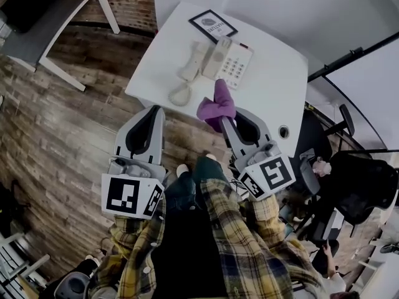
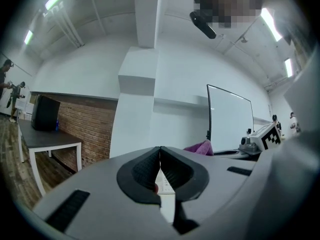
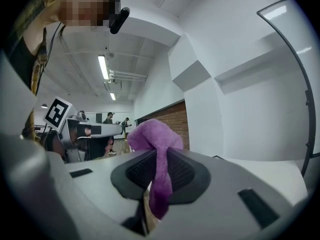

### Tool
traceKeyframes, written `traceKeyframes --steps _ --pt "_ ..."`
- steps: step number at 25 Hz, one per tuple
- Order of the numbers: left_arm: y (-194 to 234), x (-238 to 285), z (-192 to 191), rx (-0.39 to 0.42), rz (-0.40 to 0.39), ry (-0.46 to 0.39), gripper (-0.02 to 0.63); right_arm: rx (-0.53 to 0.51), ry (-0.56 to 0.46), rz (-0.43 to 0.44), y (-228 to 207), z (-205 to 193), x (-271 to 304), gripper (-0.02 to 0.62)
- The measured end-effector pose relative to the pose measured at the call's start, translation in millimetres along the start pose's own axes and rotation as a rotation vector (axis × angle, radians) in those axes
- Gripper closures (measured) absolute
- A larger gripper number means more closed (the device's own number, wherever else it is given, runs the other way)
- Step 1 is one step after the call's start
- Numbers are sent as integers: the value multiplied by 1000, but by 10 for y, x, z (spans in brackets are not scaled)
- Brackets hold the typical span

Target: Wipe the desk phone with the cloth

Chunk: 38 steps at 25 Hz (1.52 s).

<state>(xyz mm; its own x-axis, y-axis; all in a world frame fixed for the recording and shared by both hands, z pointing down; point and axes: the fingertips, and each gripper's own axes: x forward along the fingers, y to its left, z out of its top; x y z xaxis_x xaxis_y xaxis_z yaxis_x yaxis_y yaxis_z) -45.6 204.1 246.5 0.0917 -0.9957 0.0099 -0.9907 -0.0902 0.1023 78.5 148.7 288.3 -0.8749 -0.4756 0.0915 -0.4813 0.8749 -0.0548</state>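
A cream desk phone (image 1: 227, 61) lies on the white table (image 1: 274, 92), its handset (image 1: 192, 62) to the left and a coiled cord (image 1: 179, 94) trailing toward the near edge. My right gripper (image 1: 225, 122) is shut on a purple cloth (image 1: 217, 104), which bunches above the jaws just short of the phone. In the right gripper view the cloth (image 3: 159, 156) hangs pinched between the pads. My left gripper (image 1: 154, 112) hovers over the floor by the table's near edge, shut with nothing in it. Through the left gripper view the jaws (image 2: 160, 156) meet, and the cloth (image 2: 198, 147) shows to the right.
A framed card (image 1: 212, 25) stands at the table's far side behind the phone. A cable hole (image 1: 284, 131) sits near the table's right edge. A grey side table (image 1: 43, 33) stands far left on the wood floor. Black office chairs (image 1: 361, 189) crowd the right.
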Motion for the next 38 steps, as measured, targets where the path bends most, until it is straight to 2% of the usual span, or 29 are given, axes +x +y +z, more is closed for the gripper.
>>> traceKeyframes --steps 10,17,23,27,38 --pt "407 132 -44 -12 65 -6 592 -20 14 19 -223 6 438 534" --pt "803 636 -42 -5 70 19 591 13 20 -11 -642 -7 977 534" --pt "1036 1384 104 -2 6 24 591 32 26 -76 -1176 105 1401 534" --pt "1063 1884 184 7 -71 24 592 26 19 -137 -1517 201 1585 534" --pt "820 2746 136 3 -272 75 592 33 25 -320 -2228 294 1565 534"
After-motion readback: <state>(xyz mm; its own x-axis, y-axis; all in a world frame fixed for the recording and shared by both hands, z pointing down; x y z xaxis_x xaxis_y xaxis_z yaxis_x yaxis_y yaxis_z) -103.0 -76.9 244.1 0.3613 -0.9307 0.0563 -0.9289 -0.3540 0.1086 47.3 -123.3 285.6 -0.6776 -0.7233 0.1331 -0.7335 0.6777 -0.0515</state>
